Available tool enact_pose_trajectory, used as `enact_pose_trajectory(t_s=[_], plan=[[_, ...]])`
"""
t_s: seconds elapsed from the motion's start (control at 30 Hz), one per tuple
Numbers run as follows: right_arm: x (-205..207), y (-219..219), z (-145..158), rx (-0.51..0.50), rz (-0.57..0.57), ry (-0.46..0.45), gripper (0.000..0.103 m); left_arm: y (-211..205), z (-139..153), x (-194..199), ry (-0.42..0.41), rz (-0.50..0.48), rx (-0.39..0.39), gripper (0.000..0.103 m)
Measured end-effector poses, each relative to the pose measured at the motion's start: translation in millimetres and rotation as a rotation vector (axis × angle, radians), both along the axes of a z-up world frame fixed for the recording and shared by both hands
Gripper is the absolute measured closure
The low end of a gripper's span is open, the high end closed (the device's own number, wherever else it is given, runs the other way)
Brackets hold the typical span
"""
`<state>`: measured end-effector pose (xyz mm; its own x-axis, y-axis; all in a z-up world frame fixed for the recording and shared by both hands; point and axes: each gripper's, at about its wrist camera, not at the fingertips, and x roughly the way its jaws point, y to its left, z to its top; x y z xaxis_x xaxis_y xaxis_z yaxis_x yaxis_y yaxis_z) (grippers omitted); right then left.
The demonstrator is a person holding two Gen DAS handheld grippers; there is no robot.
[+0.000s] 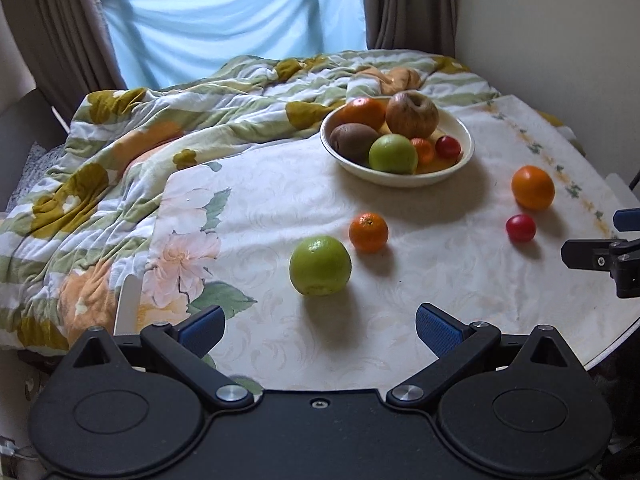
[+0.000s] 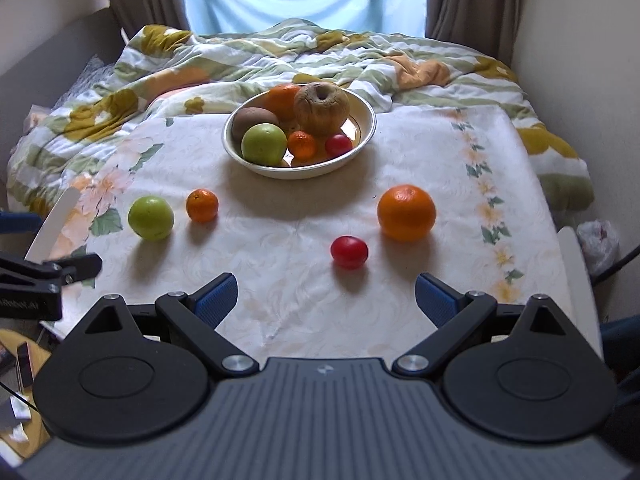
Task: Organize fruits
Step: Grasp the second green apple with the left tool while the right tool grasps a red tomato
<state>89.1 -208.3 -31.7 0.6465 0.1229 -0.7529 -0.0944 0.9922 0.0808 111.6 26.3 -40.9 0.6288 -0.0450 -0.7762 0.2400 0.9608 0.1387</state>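
Note:
A cream bowl [image 1: 466,136] [image 2: 370,120] holds several fruits: an orange, a brown apple, a kiwi, a green apple, a small mandarin and a red tomato. Loose on the white cloth lie a green apple [image 1: 320,266] [image 2: 151,217], a small mandarin [image 1: 368,232] [image 2: 202,205], a large orange [image 1: 533,187] [image 2: 406,212] and a red tomato [image 1: 520,227] [image 2: 349,252]. My left gripper [image 1: 320,326] is open and empty, just short of the green apple. My right gripper [image 2: 325,294] is open and empty, just short of the tomato.
A rumpled floral quilt [image 1: 132,152] [image 2: 280,52] lies behind and left of the cloth. The table edge curves at the right [image 1: 608,352]. A wall stands on the right, curtains and a window behind. The other gripper shows at each frame's side [image 1: 600,258] [image 2: 52,272].

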Motion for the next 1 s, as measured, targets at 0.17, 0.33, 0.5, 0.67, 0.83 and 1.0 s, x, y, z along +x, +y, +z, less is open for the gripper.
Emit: enact_pose_trajectory(t_s=[0.17,0.33,0.5,0.67,0.83,1.0], plan=[[10,6,-16,0.008,-0.054,0.005,0.0,2,-16,22,0.019,-0.046,0.015,0.0],[21,12,-29,-0.012,-0.092,0.018,0.0,2,-27,41,0.039,-0.078,0.0,0.0],[31,17,-38,-0.013,-0.128,0.028,0.0,1,-38,58,0.058,-0.096,-0.007,0.002],[43,17,-46,-0.017,-0.164,0.044,0.0,0,-50,72,0.086,-0.113,-0.009,0.014],[51,19,-53,-0.023,-0.174,0.061,0.004,0,-55,79,0.098,-0.124,-0.018,0.038],[59,20,-59,-0.032,-0.182,0.074,0.012,4,-55,80,0.102,-0.141,-0.035,0.046]])
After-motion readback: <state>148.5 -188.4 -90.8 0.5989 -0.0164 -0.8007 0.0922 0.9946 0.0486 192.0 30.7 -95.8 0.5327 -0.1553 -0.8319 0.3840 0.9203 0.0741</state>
